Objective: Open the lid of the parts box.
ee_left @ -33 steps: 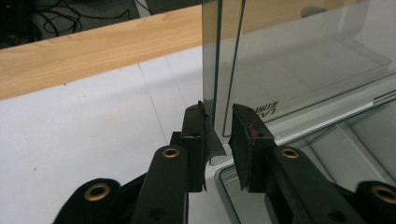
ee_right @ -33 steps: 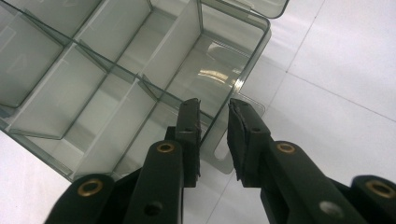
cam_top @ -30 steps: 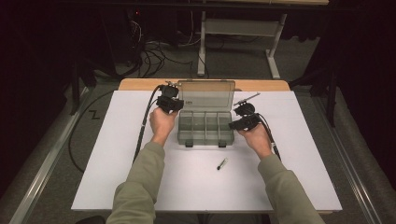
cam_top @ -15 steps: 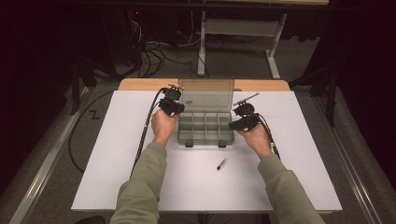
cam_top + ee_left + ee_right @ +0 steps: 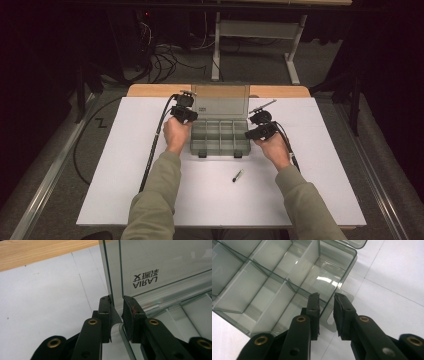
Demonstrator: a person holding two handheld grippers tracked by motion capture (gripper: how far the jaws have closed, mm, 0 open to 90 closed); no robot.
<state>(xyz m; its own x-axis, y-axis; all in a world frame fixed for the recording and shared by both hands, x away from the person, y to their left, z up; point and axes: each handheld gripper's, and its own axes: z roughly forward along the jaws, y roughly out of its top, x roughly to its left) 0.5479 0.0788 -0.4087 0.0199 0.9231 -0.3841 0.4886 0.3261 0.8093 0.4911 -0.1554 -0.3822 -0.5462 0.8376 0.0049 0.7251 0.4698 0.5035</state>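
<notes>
A clear, divided plastic box (image 5: 220,136) sits in the middle of the white mat with its lid (image 5: 220,100) standing up at the back. My left gripper (image 5: 186,114) is at the lid's left edge. In the left gripper view my left gripper (image 5: 116,307) is shut on the rim of the lid (image 5: 162,265), with both pads against it. My right gripper (image 5: 256,131) is at the box's right end. There my right gripper (image 5: 326,302) straddles the end wall of the box (image 5: 262,285), open, with a gap at the right pad.
A small dark pen-like piece (image 5: 237,175) lies on the mat (image 5: 125,170) in front of the box. A wooden strip (image 5: 150,90) runs along the table's far edge. Cables trail from both grippers towards the person.
</notes>
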